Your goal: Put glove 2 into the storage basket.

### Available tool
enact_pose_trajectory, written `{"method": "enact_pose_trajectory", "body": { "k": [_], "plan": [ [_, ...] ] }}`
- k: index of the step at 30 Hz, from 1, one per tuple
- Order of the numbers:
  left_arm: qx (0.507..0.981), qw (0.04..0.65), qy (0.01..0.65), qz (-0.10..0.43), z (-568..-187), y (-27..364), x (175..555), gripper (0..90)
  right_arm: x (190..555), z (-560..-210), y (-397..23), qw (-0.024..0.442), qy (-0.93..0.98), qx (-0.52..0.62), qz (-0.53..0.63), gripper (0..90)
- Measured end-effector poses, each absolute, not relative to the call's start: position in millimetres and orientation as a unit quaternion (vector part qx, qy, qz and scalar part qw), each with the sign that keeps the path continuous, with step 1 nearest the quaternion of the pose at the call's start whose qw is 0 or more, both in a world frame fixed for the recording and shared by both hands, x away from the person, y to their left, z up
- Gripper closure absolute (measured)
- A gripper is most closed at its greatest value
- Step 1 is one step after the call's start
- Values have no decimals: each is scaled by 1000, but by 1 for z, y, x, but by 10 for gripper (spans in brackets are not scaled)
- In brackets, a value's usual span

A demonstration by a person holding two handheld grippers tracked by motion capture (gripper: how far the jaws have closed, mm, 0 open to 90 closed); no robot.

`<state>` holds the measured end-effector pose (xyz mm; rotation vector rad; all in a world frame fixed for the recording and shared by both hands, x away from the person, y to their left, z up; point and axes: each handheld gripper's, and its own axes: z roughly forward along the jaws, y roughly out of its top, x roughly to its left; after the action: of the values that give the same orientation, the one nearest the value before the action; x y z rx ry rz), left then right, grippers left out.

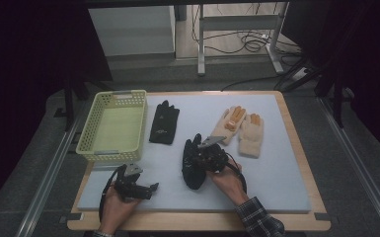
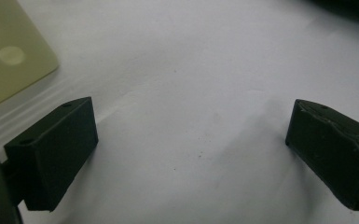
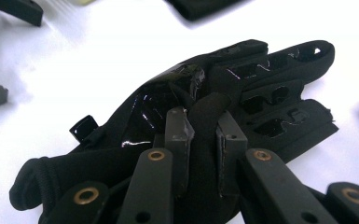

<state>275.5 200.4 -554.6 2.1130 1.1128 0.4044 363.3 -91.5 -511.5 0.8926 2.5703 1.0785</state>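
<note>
On the white mat that covers the table (image 1: 296,148), four gloves lie out and the yellow basket (image 1: 98,150) at the far left holds nothing, so by my reading the work of gathering gloves into it is at its very start: none is put away, and all four remain to go. One black glove (image 1: 164,123) lies flat just beside the basket. A pair of beige gloves (image 1: 242,131) with orange patches lies side by side further right, untouched.

The second black glove (image 3: 224,93) is the one in hand. The right hand-held gripper (image 3: 206,140) has its jaws drawn close together on a raised fold of fabric at the back of this glove, the pads pressing the pinch from both sides; the rest of the glove sags around them, fingers pointing away from the camera. From above, this glove (image 1: 191,165) sits near the middle of the mat, well apart from the basket, with the person's right hand behind it.

The left hand-held gripper (image 2: 191,135) stands wide open with only bare mat between its jaws, touching nothing, close to the basket's near corner (image 2: 14,60).
</note>
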Motion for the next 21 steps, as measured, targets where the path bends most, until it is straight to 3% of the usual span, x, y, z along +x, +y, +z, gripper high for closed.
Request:
{"method": "enact_pose_trajectory", "body": {
  "k": [8,21],
  "plan": [
    [816,352,430,156,-555,200,275,25,359,-521,-92,115,874,300,365,737],
    [816,352,430,156,-555,200,275,26,361,-505,-102,113,865,299,386,488]
  ]
}}
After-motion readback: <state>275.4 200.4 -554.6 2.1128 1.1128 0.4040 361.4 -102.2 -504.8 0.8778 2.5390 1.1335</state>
